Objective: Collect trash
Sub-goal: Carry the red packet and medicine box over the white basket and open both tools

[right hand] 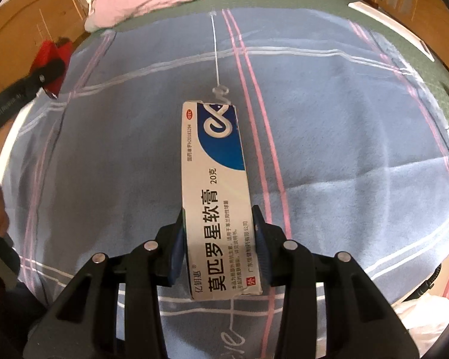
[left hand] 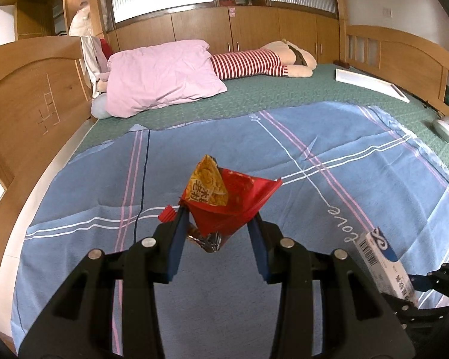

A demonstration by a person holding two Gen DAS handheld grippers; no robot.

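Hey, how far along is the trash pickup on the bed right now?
Both pieces look picked up. The left tool grips a crumpled red snack wrapper above the blue plaid blanket; the right tool clamps a white-and-blue ointment box. No other litter shows on the blanket. Left: dropping both somewhere; no bin is clearly visible.

Ahead of me, pink pillow [left hand: 161, 77] at eleven o'clock on the bed [left hand: 284, 95], striped plush doll [left hand: 260, 62] at twelve, blue blanket [left hand: 344, 179] nearest.

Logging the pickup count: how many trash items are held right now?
2. A red snack wrapper is in the left hand-held gripper; a white-and-blue ointment box is in the right hand-held gripper. More may lie out of view.
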